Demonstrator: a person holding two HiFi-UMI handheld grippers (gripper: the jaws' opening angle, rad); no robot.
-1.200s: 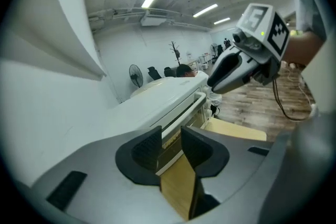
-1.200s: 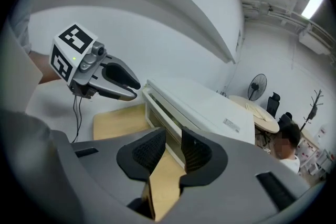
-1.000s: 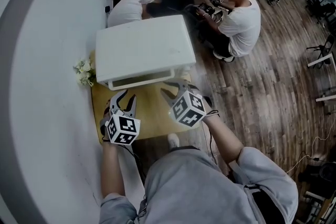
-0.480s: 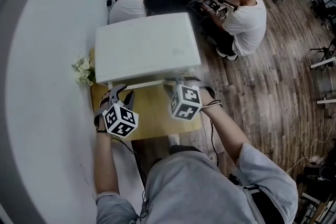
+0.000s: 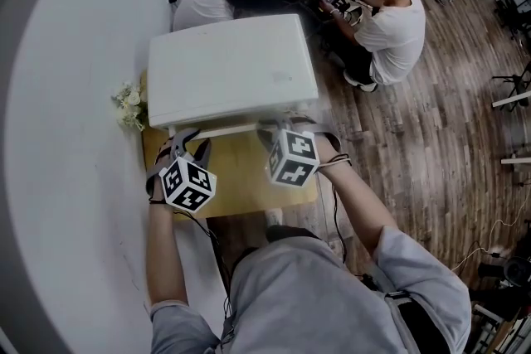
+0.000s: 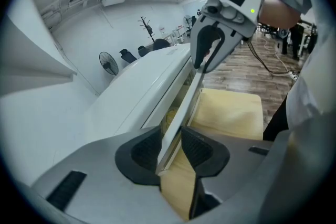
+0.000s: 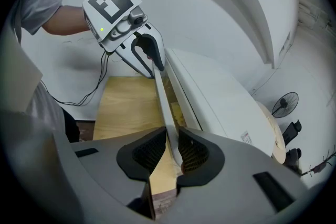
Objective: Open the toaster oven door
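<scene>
Here the toaster oven (image 5: pixel 232 70) sits directly ahead of both grippers, its long white door handle (image 6: pixel 181 112) running from one gripper to the other. The left gripper (image 6: pixel 171 145) is clamped on one end of it, the right gripper (image 7: pixel 169 152) on the other. A yellow table (image 5: pixel 241 182) lies beneath the jaws, and flowers (image 5: pixel 129 106) stand just beyond the left gripper's outer side.

Left tool (image 5: pixel 191 143) and right tool (image 5: pixel 284 129) both clamped (side by side).
</scene>
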